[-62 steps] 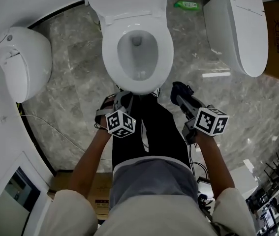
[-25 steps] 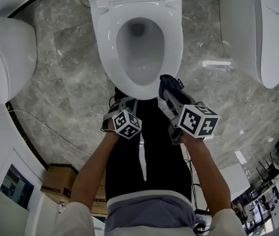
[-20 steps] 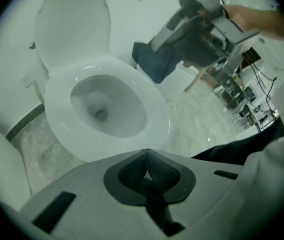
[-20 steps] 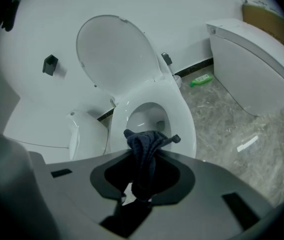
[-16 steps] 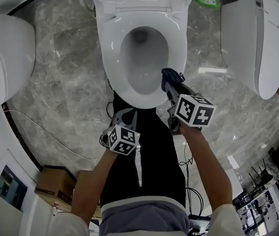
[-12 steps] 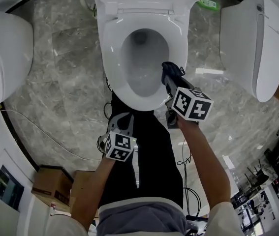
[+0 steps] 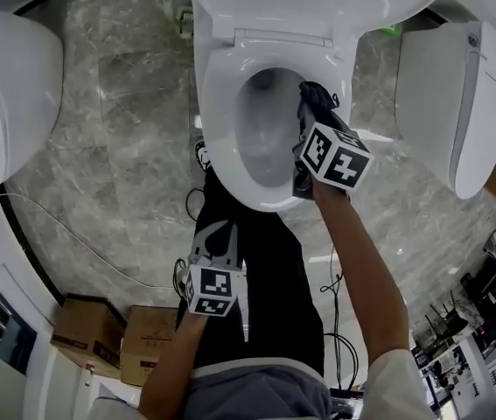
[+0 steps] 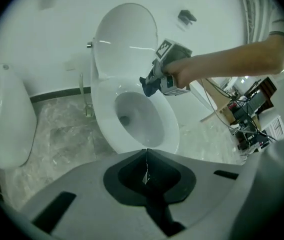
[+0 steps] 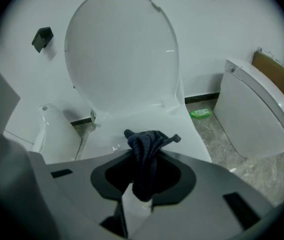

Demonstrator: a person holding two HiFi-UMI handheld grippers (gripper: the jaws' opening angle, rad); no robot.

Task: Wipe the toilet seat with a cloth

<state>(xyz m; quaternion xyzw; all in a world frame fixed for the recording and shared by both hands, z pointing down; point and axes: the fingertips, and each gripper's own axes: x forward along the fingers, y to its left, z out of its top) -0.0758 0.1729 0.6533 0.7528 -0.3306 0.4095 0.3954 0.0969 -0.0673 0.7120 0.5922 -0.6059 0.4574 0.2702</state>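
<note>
The white toilet seat rings the open bowl, its lid raised against the wall. My right gripper is shut on a dark blue cloth, bunched between the jaws, and hovers over the seat's right rear part; whether the cloth touches the seat I cannot tell. From the left gripper view the cloth hangs above the seat. My left gripper is held low over the person's dark trousers, well short of the bowl, jaws closed on nothing.
A second white toilet stands at the right, another white fixture at the left. A green bottle lies on the marble floor by the wall. Cardboard boxes and cables sit behind the person.
My right gripper has carried the cloth forward from the seat's front rim to its right rear. My left gripper has dropped back toward the person's body.
</note>
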